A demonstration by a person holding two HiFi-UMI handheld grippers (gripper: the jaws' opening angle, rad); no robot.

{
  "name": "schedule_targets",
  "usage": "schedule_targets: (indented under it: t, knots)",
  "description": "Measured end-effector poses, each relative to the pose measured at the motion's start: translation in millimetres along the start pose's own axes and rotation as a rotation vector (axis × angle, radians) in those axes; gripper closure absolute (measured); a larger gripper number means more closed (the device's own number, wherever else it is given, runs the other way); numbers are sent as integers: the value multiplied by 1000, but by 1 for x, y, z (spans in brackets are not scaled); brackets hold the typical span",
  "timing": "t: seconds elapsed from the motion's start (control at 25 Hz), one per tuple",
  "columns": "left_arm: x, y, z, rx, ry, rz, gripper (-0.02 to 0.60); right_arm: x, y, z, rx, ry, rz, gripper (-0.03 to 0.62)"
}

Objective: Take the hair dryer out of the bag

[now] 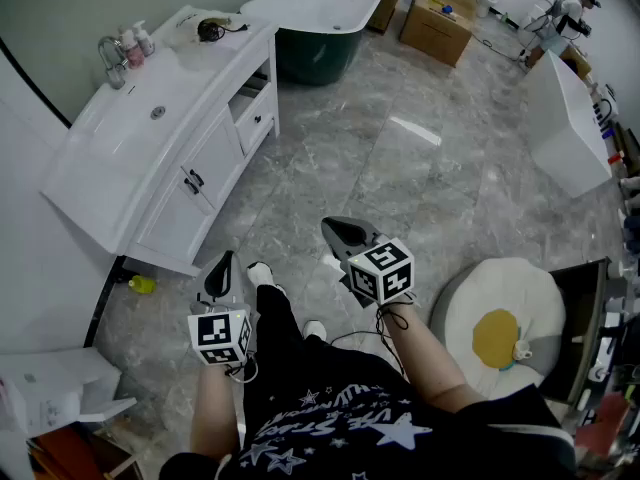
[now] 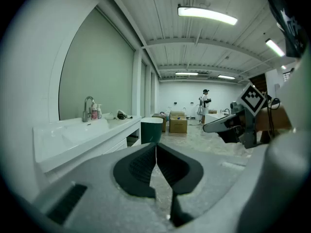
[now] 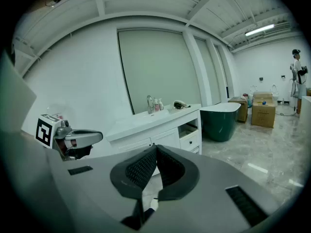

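A dark hair dryer (image 1: 210,30) with its cord lies on a pale bag (image 1: 188,26) at the far end of the white vanity top (image 1: 120,158). I cannot tell whether it is inside the bag. It shows small in the left gripper view (image 2: 121,114) and in the right gripper view (image 3: 181,104). My left gripper (image 1: 228,260) is held over the floor in front of the person's legs, well short of the vanity, jaws shut and empty (image 2: 156,147). My right gripper (image 1: 335,226) hovers beside it, also shut with nothing between its jaws (image 3: 156,149).
The vanity has a sink, a faucet (image 1: 110,58) and bottles (image 1: 137,40). A dark green bathtub (image 1: 315,28) stands beyond it, with cardboard boxes (image 1: 438,13) behind. An egg-shaped cushion (image 1: 500,328) lies at the right. A yellow object (image 1: 141,284) sits by the vanity foot. A person (image 1: 565,13) stands far off.
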State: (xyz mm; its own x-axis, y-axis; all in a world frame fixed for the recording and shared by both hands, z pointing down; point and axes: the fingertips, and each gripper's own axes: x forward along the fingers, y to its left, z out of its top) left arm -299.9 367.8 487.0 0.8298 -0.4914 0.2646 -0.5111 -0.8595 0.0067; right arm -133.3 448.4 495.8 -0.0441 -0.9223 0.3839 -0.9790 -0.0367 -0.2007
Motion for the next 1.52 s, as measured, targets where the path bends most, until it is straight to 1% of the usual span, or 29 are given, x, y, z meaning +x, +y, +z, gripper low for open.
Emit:
schedule_targets:
  t: [0.2,0.32,0.48,0.64,0.76,0.84,0.88,0.92,0.96,1.08,1.16,1.24,1.52]
  knots:
    - [-6,7,-9,3,10,11,557,4,5,0,-13,-5,-1,591]
    - [-7,12,-8,-13,5,19,557,9,4,5,-19,-8,-4,591]
    - [-5,20,-1,-21,-13,26,557,17,3,17,-37,-35,1,592]
    - [2,34,11,-27,-47,51,555,28,1,35,-13,-85,21,591]
    - [12,50,19,-24,-71,71,554,40,-3,49,-12,-107,12,591]
    - [23,60,22,-14,-73,72,548,51,-5,56,-18,-113,15,567]
    - [30,64,24,-11,-72,68,512,56,-6,60,-19,-114,18,539]
    - [37,68,26,-10,-70,64,434,62,-9,64,-20,-114,19,513]
    - [45,72,28,-11,-69,62,379,68,-12,68,-20,-114,17,483]
    - [73,90,36,-20,-72,64,322,94,-28,83,-11,-112,7,396]
    - [94,103,40,-26,-70,61,299,115,-42,92,1,-111,-2,340]
    - [117,119,43,-32,-66,55,282,138,-55,103,11,-112,-14,305]
    - [201,187,61,-46,-40,36,272,216,-94,159,5,-116,-54,296]
